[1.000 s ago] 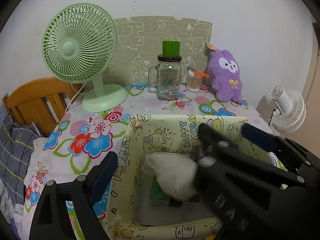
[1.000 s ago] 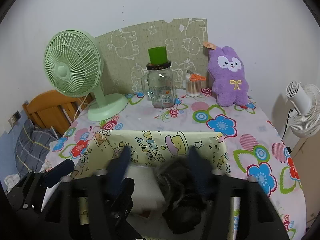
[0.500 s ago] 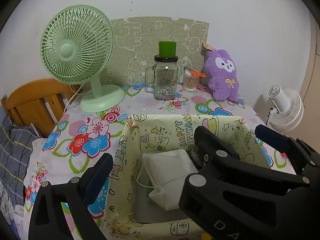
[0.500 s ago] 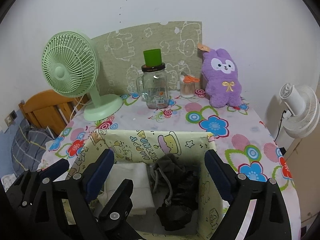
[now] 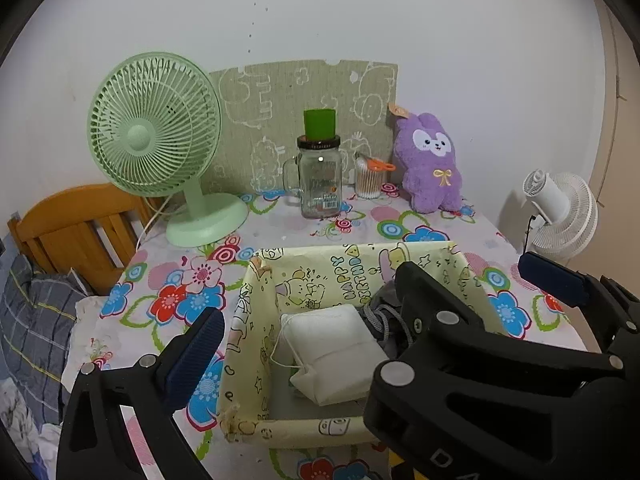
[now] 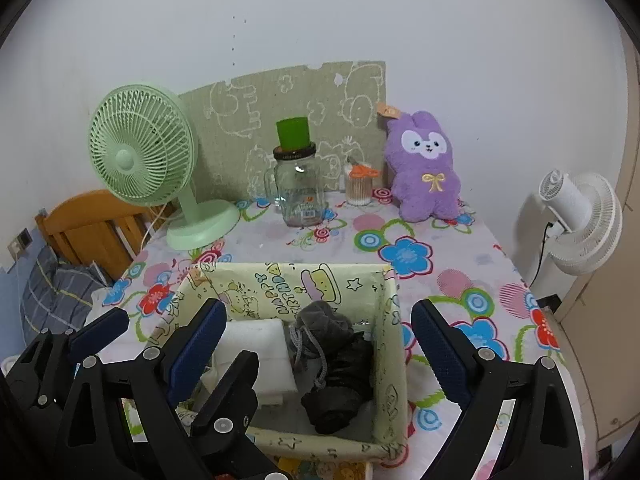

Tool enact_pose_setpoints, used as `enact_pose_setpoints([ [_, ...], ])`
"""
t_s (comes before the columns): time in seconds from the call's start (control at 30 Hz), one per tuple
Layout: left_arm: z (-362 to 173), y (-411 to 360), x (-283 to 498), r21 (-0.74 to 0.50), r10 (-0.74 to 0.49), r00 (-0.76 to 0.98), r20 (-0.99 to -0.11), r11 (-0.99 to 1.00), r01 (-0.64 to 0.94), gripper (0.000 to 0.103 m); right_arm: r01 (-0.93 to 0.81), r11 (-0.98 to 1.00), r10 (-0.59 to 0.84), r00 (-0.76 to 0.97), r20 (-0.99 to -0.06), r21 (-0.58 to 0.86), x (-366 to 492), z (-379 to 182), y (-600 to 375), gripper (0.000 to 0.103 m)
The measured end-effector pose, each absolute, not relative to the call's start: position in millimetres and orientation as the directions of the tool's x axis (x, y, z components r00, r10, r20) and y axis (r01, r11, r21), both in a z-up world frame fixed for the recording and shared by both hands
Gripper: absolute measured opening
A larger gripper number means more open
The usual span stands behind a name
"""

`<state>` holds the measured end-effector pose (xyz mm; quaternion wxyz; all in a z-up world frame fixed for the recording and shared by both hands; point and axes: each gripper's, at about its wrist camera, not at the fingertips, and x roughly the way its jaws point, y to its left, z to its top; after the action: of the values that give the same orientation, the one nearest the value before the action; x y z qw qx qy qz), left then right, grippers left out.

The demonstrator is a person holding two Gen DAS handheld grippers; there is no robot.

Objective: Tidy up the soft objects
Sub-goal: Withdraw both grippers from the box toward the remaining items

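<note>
A yellow cartoon-print box (image 5: 320, 272) (image 6: 280, 284) stands on the flowered tablecloth. Inside it a white folded soft pack (image 5: 336, 344) (image 6: 256, 340) lies on the left. On the right lie a grey drawstring pouch (image 6: 320, 320) and a black cloth bundle (image 6: 340, 384). My left gripper (image 5: 374, 314) hovers open above the box's near left side, nothing between its pads. My right gripper (image 6: 320, 340) hovers open over the dark bundle without touching it. The inner fingers of the two grippers cross in front of each other. A purple plush bunny (image 5: 432, 168) (image 6: 424, 164) sits upright at the back right.
At the back stand a green desk fan (image 5: 160, 140), a glass jar (image 5: 320, 184) with a green cup on its lid, and a tub of cotton swabs (image 5: 370, 180). A white fan (image 6: 580, 220) stands off the table's right edge. A wooden frame (image 5: 72, 224) and plaid bedding lie left.
Both grippers opened wide and drew back and up from the box. The left one let go of the white pack, the right one of the dark bundle; both items now lie in the box.
</note>
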<state>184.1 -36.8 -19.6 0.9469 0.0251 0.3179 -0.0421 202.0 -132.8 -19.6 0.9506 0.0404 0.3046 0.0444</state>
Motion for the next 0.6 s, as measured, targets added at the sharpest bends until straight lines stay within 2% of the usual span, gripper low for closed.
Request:
enact_pose_setpoints([
  [0.6, 8, -37, 140, 0.028, -0.076, 0.841, -0.535, 0.994, 0.107, 0.101, -0.037, 0.993, 0.087, 0.860, -0.503, 0.108, 151, 11, -139, 0.100],
])
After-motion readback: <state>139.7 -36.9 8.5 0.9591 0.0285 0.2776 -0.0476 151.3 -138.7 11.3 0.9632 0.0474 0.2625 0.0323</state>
